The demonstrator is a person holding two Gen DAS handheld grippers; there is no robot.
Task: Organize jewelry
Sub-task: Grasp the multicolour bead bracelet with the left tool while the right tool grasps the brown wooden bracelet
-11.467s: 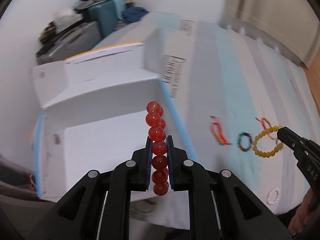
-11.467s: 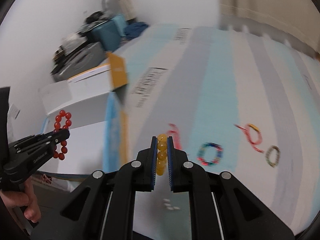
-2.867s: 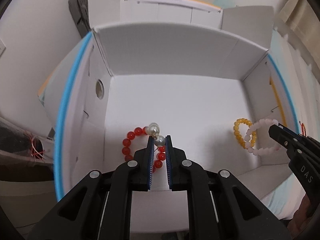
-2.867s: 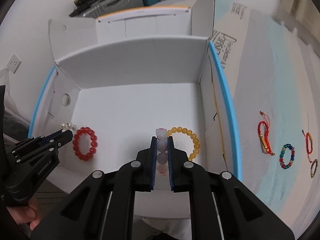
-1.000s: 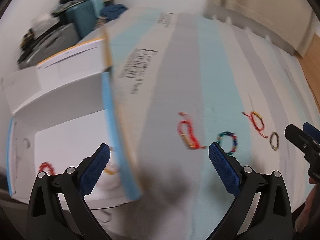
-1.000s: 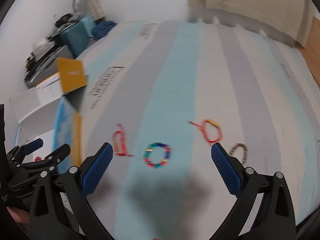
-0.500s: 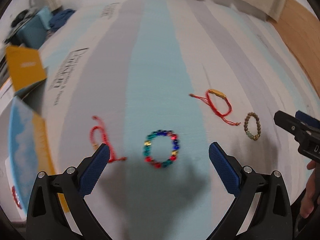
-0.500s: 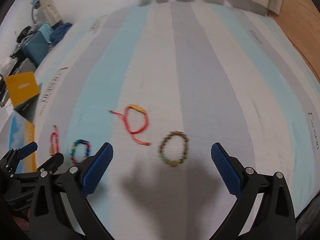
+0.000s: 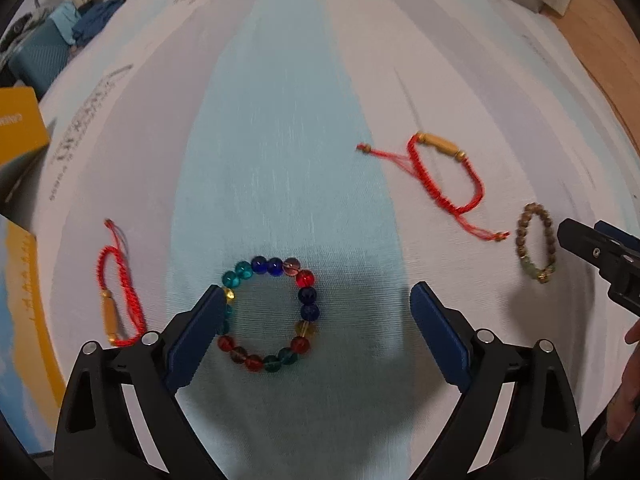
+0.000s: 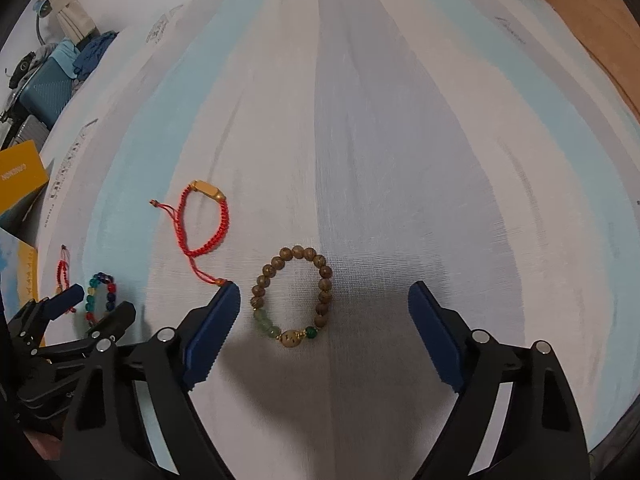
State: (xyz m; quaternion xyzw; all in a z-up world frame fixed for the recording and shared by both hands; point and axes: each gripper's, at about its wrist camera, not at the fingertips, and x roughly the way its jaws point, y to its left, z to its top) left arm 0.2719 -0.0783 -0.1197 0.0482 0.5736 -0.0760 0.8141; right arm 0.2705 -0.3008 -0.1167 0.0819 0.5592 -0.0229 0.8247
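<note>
My left gripper (image 9: 316,304) is open and empty, low over a multicoloured glass-bead bracelet (image 9: 298,272) that lies between its fingers on the striped sheet. My right gripper (image 10: 324,304) is open and empty over a brown wooden-bead bracelet (image 10: 324,276) with green beads. A red cord bracelet with a gold tube (image 9: 444,176) lies between the two; it also shows in the right wrist view (image 10: 204,220). A second red cord bracelet (image 9: 116,292) lies left of the left gripper.
The striped blue, grey and white sheet (image 10: 400,140) covers the surface. The blue and yellow edge of the cardboard box (image 9: 20,300) is at the far left. Suitcases and clothes (image 10: 52,68) stand beyond the far left corner. Wooden floor (image 9: 600,40) shows at the right.
Both grippers have come down closer to the sheet. The multicoloured bracelet now sits between the left fingers and the brown bracelet between the right fingers. Both stay open.
</note>
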